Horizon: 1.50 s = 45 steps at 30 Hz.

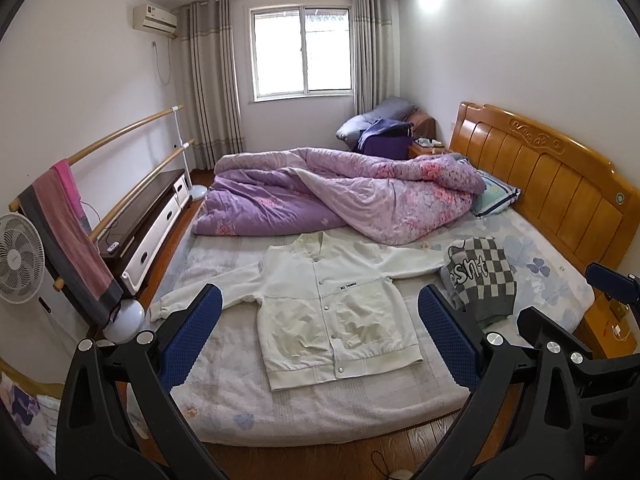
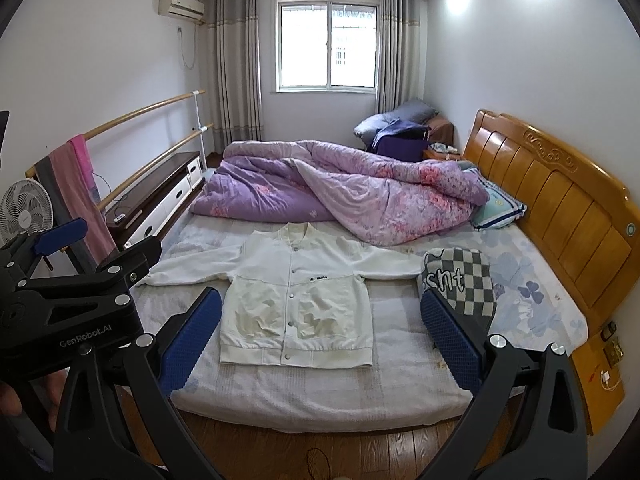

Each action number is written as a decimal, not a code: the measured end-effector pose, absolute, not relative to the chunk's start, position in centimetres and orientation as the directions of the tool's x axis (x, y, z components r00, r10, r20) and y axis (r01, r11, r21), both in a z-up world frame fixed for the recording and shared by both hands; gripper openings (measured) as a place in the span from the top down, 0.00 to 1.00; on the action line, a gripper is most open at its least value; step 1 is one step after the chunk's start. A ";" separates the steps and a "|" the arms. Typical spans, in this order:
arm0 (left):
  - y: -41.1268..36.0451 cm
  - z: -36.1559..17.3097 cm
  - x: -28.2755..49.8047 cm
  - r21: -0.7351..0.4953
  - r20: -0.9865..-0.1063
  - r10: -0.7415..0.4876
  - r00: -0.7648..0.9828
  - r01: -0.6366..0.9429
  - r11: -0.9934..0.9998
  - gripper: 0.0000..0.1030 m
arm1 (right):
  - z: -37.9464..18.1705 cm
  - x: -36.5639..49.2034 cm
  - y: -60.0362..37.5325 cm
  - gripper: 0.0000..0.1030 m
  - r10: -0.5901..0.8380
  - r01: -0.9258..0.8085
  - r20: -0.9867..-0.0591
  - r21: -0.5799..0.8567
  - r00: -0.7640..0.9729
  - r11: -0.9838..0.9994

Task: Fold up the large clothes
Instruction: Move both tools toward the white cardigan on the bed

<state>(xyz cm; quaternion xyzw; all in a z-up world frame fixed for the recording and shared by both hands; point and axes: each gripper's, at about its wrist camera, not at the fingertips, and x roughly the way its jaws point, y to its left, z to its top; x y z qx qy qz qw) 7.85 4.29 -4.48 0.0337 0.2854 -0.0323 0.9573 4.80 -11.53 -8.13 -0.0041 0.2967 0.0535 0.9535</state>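
A white snap-button jacket point(image 1: 324, 300) lies flat and face up on the bed, sleeves spread to both sides; it also shows in the right wrist view point(image 2: 296, 300). A folded grey-and-white checked garment point(image 1: 480, 276) lies on the jacket's right sleeve end, also in the right wrist view point(image 2: 460, 280). My left gripper point(image 1: 320, 304) is open and empty, held above the floor in front of the bed. My right gripper point(image 2: 320, 308) is open and empty at a similar distance. The left gripper's body shows at the left of the right wrist view point(image 2: 72, 300).
A bunched purple quilt point(image 1: 340, 192) fills the far half of the bed. The wooden headboard point(image 1: 560, 176) is at the right. A fan point(image 1: 20, 260), a rail with a towel point(image 1: 68, 232) and a low cabinet point(image 1: 152, 208) stand at the left. Wooden floor point(image 1: 320, 460) lies below.
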 end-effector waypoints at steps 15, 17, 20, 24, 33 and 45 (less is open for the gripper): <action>-0.5 -6.6 19.4 0.073 -0.594 0.099 0.798 -0.068 0.995 0.05 | -10.2 17.1 -15.7 0.07 0.226 -0.257 -0.596 0.034 0.771 0.966; -0.7 -7.2 20.8 0.068 -0.602 0.112 0.790 -0.089 0.994 0.05 | -10.6 18.4 -16.0 0.07 0.246 -0.278 -0.603 0.041 0.759 0.960; -0.3 -8.6 23.3 0.059 -0.634 0.121 0.764 -0.108 0.992 0.05 | -11.6 20.7 -15.8 0.07 0.256 -0.298 -0.622 0.037 0.740 0.954; 1.7 -10.9 26.2 0.033 -0.641 0.102 0.761 -0.106 0.994 0.05 | -13.4 24.2 -14.2 0.07 0.272 -0.314 -0.659 0.057 0.701 0.948; 12.0 -17.3 35.0 -0.031 -0.708 0.064 0.704 -0.122 0.992 0.05 | -18.8 32.5 -4.5 0.07 0.224 -0.321 -0.737 0.009 0.638 0.947; 34.6 -30.9 47.2 -0.143 -0.857 0.011 0.516 -0.258 0.956 0.05 | -30.1 45.2 15.7 0.07 0.184 -0.339 -0.850 0.007 0.493 0.941</action>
